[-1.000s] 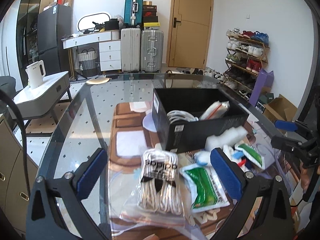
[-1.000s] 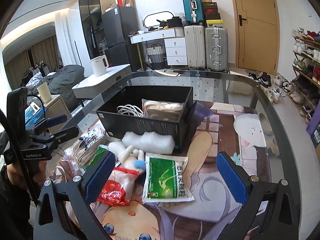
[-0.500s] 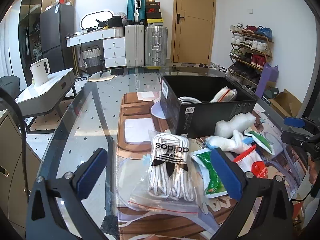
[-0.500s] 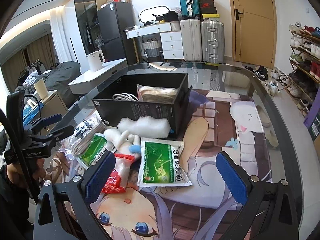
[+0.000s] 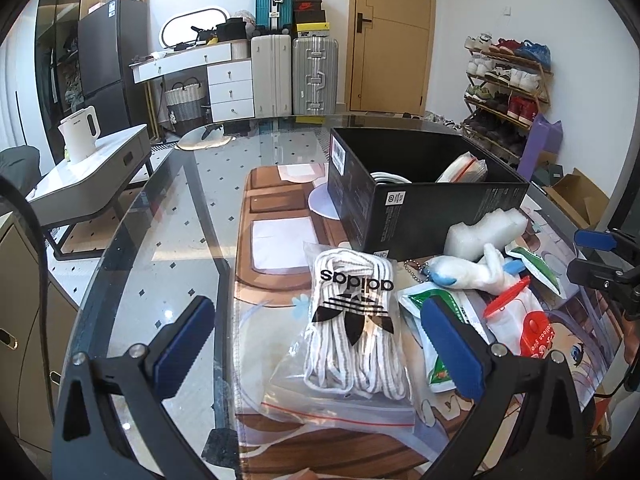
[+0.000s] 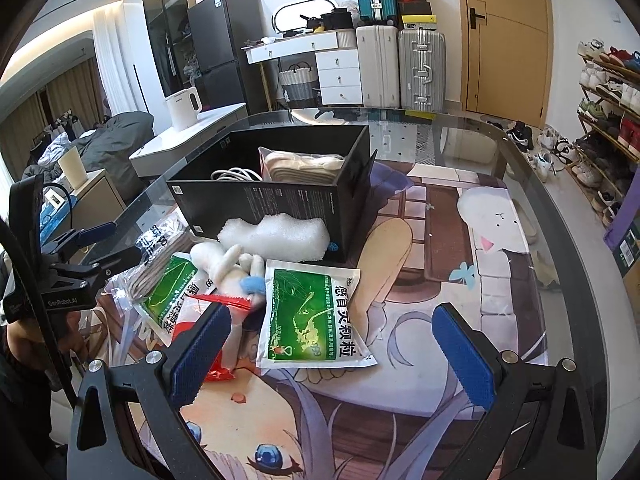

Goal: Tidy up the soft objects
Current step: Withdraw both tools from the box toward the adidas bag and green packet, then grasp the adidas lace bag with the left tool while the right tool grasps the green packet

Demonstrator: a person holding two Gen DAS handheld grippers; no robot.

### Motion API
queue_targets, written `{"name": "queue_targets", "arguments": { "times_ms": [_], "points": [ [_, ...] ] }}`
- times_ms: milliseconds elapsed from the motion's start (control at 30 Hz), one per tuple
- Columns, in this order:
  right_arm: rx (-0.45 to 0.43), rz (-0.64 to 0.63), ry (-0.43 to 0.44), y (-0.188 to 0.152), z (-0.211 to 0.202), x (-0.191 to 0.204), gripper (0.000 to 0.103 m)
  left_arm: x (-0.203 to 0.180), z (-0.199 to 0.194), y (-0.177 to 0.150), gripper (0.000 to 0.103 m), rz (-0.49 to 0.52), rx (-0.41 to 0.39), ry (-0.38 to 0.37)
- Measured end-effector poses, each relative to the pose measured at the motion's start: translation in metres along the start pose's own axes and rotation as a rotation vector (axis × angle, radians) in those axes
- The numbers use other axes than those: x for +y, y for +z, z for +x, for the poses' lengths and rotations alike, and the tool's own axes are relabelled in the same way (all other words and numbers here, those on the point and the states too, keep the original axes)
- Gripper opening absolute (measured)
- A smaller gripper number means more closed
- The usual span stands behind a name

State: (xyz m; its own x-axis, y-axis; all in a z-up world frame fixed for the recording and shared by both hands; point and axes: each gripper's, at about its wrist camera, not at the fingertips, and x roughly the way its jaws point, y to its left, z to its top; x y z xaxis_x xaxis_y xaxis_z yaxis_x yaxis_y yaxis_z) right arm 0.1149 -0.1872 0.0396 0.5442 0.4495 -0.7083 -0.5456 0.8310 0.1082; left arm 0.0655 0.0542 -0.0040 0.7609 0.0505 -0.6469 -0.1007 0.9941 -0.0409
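A black box (image 5: pixel 424 184) (image 6: pixel 280 196) on the glass table holds a white cable and a bagged cloth (image 6: pixel 304 166). Loose in front of it lie bagged Adidas socks (image 5: pixel 352 320), white foam (image 6: pixel 276 238), a white plush toy (image 6: pixel 224 264), green packets (image 6: pixel 316 320) and a red-and-white pouch (image 5: pixel 524 320). My left gripper (image 5: pixel 320 344) is open and empty, with the socks lying between its fingers. My right gripper (image 6: pixel 328 348) is open and empty over the larger green packet.
An anime-print mat (image 6: pixel 440 264) covers the table's middle. The glass table edge (image 5: pixel 120 240) curves at the left. A side table with a kettle (image 5: pixel 80 132), suitcases (image 5: pixel 296 72), a door and a shoe rack (image 5: pixel 504 88) stand beyond.
Both grippers have pulled back and risen a little from the pile. The objects appear lower and nearer in both views. Nothing was picked up.
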Motion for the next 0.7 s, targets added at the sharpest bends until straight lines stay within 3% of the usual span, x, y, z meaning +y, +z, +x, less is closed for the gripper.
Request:
{"name": "queue_targets", "arguments": {
  "times_ms": [600, 700],
  "points": [
    [0.104, 0.006, 0.034, 0.002, 0.034, -0.004, 0.102, 0.004, 0.014, 0.000, 0.103, 0.004, 0.086, -0.006],
    [0.121, -0.006, 0.046, 0.004, 0.041, 0.000, 0.092, 0.005, 0.016, 0.000, 0.103, 0.008, 0.098, -0.005]
  ]
}}
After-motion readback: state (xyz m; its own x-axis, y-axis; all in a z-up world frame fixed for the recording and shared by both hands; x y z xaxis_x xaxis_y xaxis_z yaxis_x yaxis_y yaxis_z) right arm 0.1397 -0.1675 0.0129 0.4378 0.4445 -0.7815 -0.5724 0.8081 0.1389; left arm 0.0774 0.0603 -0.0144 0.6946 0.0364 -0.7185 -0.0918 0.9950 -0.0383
